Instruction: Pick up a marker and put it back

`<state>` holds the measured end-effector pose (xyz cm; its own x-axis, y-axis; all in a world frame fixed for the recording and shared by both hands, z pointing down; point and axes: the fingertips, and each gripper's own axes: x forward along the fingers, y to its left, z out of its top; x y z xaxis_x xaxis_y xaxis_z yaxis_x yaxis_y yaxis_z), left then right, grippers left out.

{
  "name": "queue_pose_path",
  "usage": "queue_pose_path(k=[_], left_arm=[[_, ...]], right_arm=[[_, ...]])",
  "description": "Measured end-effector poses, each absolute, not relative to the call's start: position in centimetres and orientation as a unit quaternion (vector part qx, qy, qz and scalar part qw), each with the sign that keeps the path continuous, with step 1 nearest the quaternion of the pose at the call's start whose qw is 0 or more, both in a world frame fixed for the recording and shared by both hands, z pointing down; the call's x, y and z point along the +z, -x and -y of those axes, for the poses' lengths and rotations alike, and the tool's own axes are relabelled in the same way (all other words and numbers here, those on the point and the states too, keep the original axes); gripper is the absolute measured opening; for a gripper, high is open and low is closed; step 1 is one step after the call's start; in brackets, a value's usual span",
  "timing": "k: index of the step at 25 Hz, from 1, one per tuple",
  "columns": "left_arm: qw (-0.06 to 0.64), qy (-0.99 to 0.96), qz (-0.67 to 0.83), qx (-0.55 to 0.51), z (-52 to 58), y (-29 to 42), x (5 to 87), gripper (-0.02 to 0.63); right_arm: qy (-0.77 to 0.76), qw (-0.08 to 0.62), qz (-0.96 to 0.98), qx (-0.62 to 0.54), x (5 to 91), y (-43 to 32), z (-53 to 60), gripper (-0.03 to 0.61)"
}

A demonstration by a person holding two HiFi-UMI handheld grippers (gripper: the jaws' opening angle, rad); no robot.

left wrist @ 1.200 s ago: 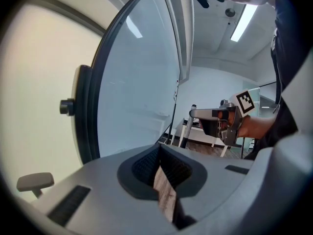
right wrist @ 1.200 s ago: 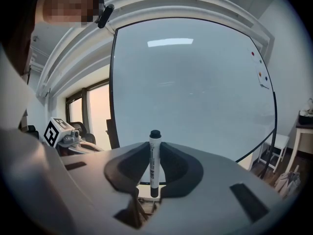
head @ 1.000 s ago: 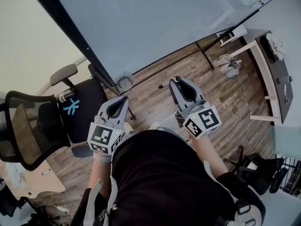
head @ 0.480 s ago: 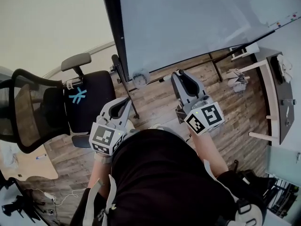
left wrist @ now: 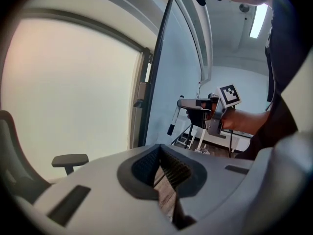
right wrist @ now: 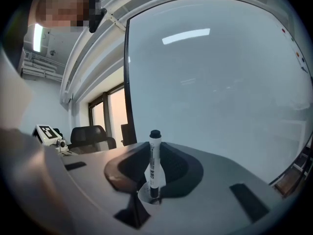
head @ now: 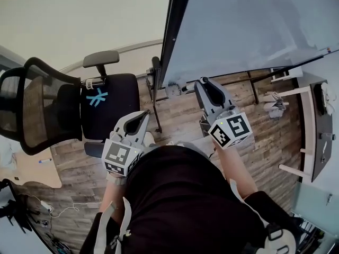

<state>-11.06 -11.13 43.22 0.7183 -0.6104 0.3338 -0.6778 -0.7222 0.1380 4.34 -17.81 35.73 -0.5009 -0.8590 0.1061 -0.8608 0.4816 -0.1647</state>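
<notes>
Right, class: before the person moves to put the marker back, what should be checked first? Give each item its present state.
1. Marker gripped: ok. The right claw is shut on the marker.
2. Marker seated straight: ok. It stands in line with the jaws, not skewed.
3. Cap on: ok, as far as it shows. The top end is black and closed.
4. Left claw free: ok. It is shut with nothing in it.
5. Whiteboard in front of the right claw: ok.
6. Place to set the marker down: cannot tell. No view shows one plainly.
</notes>
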Motion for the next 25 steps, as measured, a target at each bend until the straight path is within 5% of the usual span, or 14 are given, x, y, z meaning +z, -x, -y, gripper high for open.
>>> queue_pose_path(k=[25], left_arm=[[0.136, -0.891, 0.408, 0.144, 9.9, 17.6, 45.0, 0.009]], right_arm=[[-0.462, 0.082, 0.877, 0.107, 43.9, 1.8, 19.2, 0.077]])
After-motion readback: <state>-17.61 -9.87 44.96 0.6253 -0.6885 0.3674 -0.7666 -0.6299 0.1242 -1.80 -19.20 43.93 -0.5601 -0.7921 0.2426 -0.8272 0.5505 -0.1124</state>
